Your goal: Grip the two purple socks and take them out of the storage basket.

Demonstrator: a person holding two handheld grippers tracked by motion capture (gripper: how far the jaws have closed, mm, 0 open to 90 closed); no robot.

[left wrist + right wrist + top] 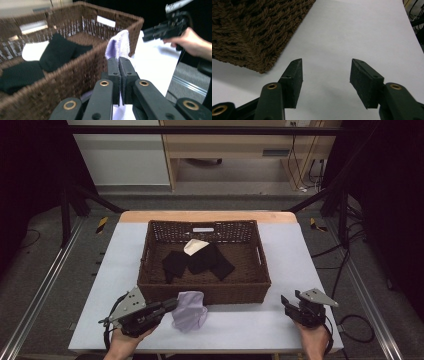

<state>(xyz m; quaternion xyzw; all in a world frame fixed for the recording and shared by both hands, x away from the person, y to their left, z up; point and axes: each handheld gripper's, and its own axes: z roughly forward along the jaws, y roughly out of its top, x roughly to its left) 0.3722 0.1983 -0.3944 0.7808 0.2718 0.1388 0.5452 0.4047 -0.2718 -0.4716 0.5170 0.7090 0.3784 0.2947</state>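
Item: lilac cloth [190, 310], lower centre of the high view, against the near wall of a brown wicker basket [150, 255]. Its lower edge was hidden behind the left gripper [119, 65], jaws pressed together on the fabric. Right gripper [325, 76], lower right of the high view: jaws spread apart, holding nothing, above bare tabletop. Basket contents: black cloths [200, 260] and one pale piece [195, 245] (partly covered, kind unclear). The left gripper view was blurred at its edges. Surface: pale grey table [280, 245] with a wooden far edge. Room: grey floor, cables at right, light cabinet [120, 150] upper left.
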